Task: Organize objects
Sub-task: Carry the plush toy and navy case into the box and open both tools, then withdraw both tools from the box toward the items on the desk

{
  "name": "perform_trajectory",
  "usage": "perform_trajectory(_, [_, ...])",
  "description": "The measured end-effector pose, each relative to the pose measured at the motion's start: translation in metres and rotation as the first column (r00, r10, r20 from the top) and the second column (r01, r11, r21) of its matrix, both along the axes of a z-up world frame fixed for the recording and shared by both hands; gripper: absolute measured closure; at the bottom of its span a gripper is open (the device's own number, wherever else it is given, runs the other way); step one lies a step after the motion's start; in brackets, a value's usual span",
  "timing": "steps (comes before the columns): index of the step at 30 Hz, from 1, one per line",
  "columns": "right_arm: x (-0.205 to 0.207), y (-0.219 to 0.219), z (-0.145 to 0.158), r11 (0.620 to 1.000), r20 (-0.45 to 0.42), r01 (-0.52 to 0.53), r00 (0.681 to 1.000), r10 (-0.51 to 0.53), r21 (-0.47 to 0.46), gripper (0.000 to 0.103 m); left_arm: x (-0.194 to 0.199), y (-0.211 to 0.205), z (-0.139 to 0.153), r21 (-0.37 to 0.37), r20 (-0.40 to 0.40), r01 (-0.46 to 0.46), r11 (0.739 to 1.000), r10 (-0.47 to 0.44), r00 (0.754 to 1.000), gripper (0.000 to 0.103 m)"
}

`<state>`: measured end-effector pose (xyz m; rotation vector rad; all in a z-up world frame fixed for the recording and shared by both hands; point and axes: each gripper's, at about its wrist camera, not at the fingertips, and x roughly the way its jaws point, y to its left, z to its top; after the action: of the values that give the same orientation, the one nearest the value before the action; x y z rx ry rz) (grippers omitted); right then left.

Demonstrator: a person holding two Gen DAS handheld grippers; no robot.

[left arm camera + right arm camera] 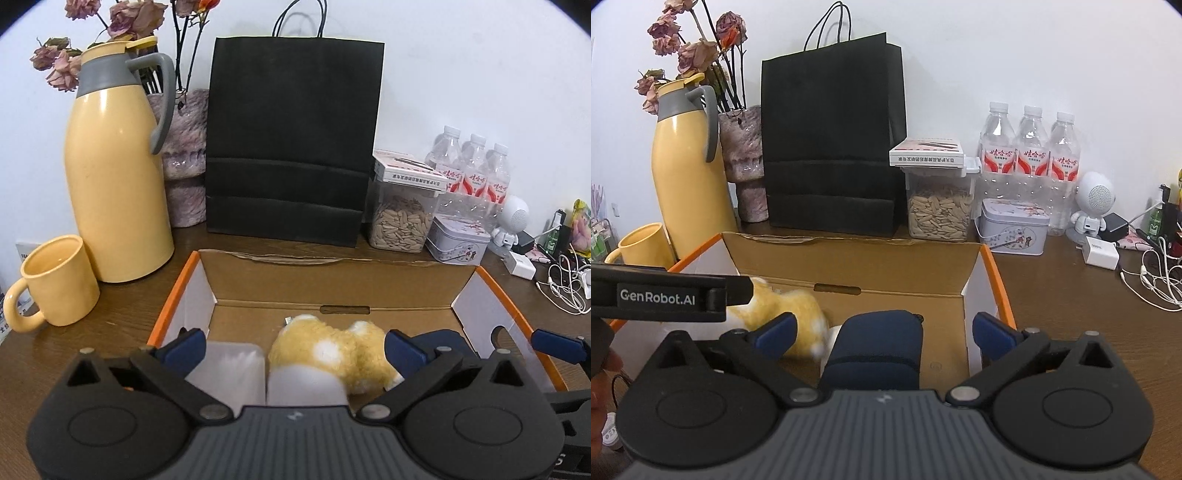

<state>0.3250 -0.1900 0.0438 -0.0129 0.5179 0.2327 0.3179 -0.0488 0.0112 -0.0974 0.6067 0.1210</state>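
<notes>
An open cardboard box (332,280) with orange edges sits on the wooden table; it also shows in the right wrist view (886,266). Inside lie a yellow-and-white plush toy (332,350), a frosted white container (229,369) and a dark blue pouch (877,343). My left gripper (295,350) is open above the plush and the container, holding nothing. My right gripper (882,332) is open with the blue pouch between its fingers, apart from both pads. The plush also shows in the right wrist view (786,306), partly hidden by the left gripper's body.
Behind the box stand a yellow thermos (114,177), a yellow mug (55,280), a vase of dried flowers (184,155), a black paper bag (291,140), a jar of seeds (402,218), a tin (458,240), water bottles (476,173), a white speaker (513,221) and cables (565,284).
</notes>
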Motion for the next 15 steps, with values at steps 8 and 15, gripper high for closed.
perform_trajectory(8, [-0.001,-0.002,0.001,1.000,0.006,0.002,1.000,-0.002,0.000,0.000,-0.003,0.001,0.001,0.006,0.001,0.008,1.000,-0.008,1.000,0.000])
perform_trajectory(15, [-0.012,-0.002,0.005,1.000,0.033,0.002,0.999,-0.002,-0.003,0.000,-0.015,0.005,0.007,0.008,0.028,0.007,1.000,-0.008,1.000,0.000])
